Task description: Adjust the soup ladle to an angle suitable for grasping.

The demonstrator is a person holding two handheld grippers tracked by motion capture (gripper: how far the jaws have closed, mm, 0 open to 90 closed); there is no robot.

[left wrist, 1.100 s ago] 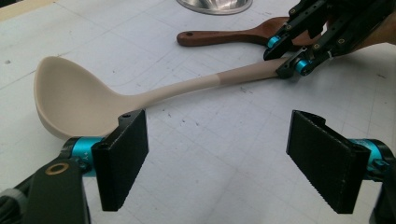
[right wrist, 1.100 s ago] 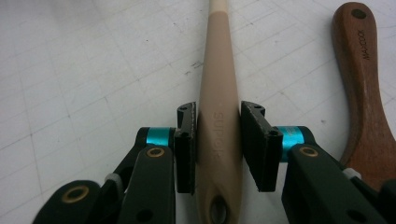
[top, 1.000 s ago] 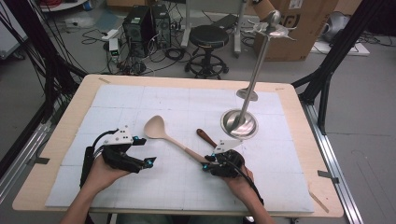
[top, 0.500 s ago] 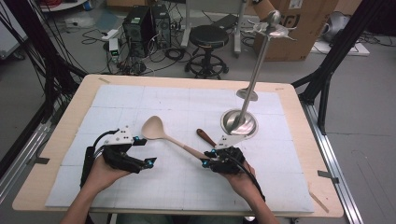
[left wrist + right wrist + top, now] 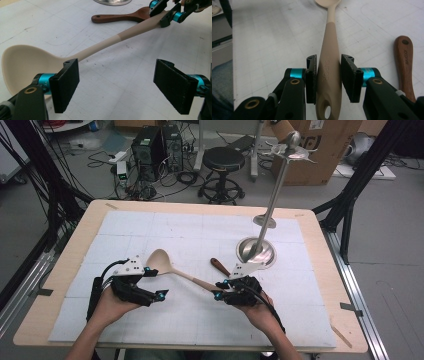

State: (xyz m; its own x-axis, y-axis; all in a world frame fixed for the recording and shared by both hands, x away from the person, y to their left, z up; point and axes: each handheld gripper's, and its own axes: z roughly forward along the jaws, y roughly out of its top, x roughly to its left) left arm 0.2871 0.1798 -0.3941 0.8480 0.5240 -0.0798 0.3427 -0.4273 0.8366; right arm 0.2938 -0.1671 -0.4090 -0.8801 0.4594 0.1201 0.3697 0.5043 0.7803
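Right gripper view: right tongs pinching the thick handle end of the long beige plastic spoon, pads flat on both flanks, hanging hole just behind the grip. Long axis running straight ahead from these tongs, bowl at the far end. High view: same spoon slanting across the white gridded surface, bowl toward the left tongs, handle in the right tongs. Left gripper view: left tongs spread wide, nothing between the pads, spoon bowl just beside the near pad, shaft crossing ahead. Nearer hand for the bowl: the left. Dark brown wooden handle lying beside the spoon, apart from it.
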